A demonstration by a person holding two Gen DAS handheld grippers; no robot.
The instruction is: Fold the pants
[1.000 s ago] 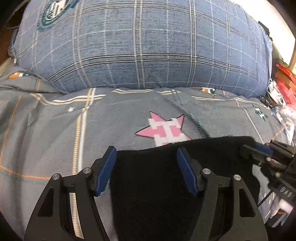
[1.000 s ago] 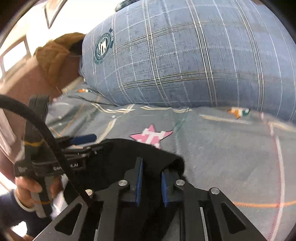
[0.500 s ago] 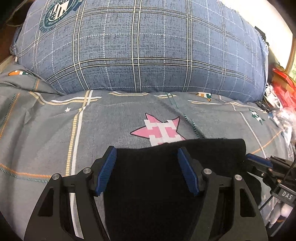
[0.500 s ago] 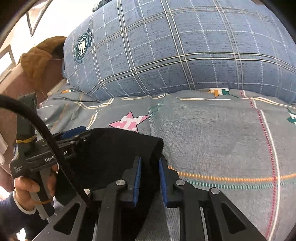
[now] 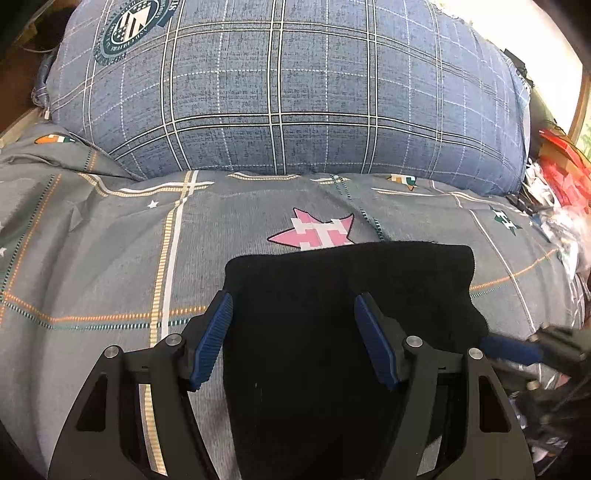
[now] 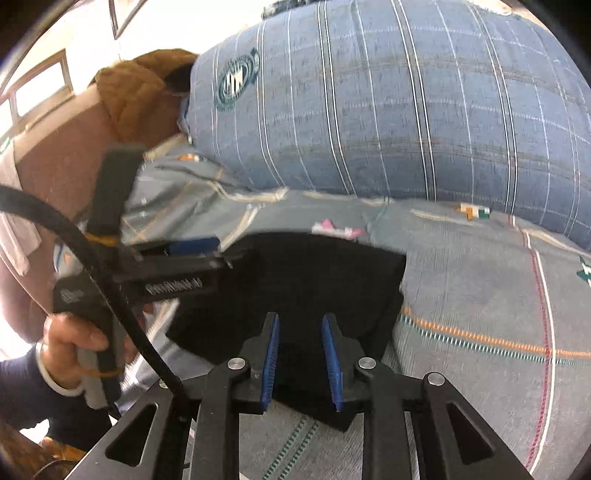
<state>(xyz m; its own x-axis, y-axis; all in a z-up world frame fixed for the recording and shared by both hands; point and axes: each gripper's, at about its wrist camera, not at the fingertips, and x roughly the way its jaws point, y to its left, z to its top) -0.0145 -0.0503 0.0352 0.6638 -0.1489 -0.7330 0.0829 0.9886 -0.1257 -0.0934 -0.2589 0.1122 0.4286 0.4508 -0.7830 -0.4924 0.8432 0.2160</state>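
Lying folded flat, black pants [image 5: 332, 314] cover the bedsheet [image 5: 110, 266]

A round dark-green crest [image 5: 133, 27] sits at the upper left of the large blue plaid pillow [image 5: 288, 92], its ring of lettering too small to read; white lettering on the black handheld left gripper [image 6: 192, 245] is blurred.

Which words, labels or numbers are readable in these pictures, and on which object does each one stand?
None can be read with certainty.
Round crest on the blue plaid pillow: ring lettering, too small and cut off.
White lettering on the left gripper body, right wrist view: blurred by motion.
Pink star print on the grey bedsheet: a pattern, not text.
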